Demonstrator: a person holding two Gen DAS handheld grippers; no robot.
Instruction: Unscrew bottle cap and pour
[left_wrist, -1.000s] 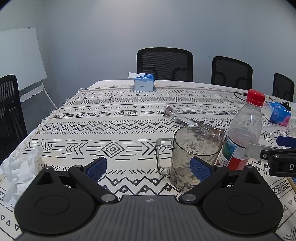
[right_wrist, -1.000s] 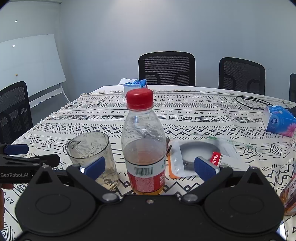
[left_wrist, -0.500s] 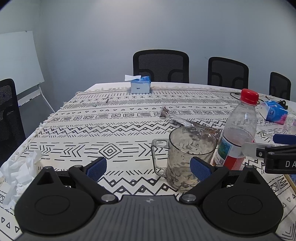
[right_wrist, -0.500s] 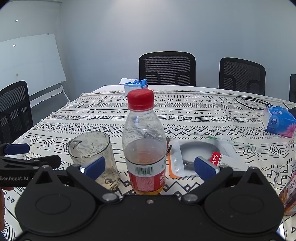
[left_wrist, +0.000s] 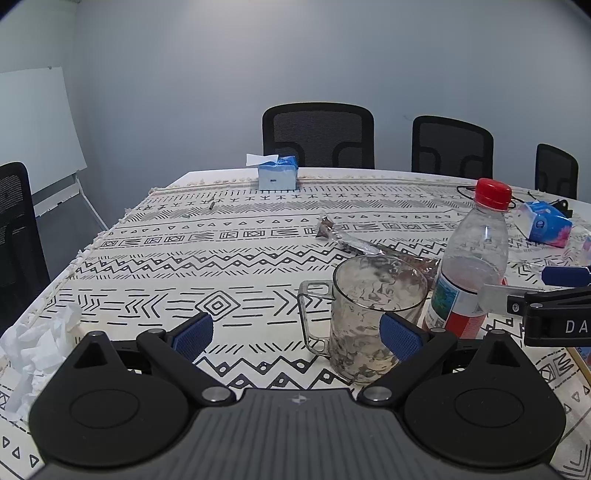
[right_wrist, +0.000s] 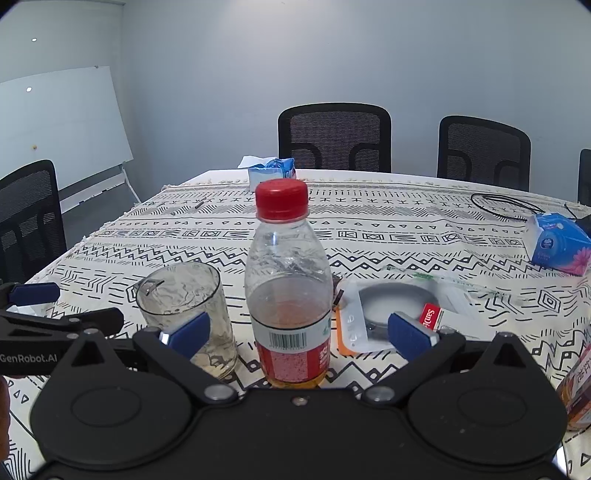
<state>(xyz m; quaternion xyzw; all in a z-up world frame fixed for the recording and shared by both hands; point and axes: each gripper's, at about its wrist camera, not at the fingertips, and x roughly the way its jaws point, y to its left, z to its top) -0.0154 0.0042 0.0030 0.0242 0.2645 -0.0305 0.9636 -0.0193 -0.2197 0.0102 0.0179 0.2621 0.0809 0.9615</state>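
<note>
Patterned woven cloth covers the tabletop (right_wrist: 388, 229), where a ribbed red-capped clear plastic bottle (right_wrist: 288, 295) stands upright beside a cylindrical glass mug (left_wrist: 369, 317), between the spread, empty right hand-held gripper (right_wrist: 299, 332); the left hand-held gripper (left_wrist: 295, 332) likewise gapes empty.

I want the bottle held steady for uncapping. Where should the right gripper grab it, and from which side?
Take the bottle around its straight labelled lower body, coming in level from the near side. It stands upright, centred between the open right gripper fingers, and the glass mug stands apart on its left.

L tool (left_wrist: 297, 334) pulled back slightly, bottle (left_wrist: 471, 266) w/ mug (left_wrist: 364, 317) farther
</note>
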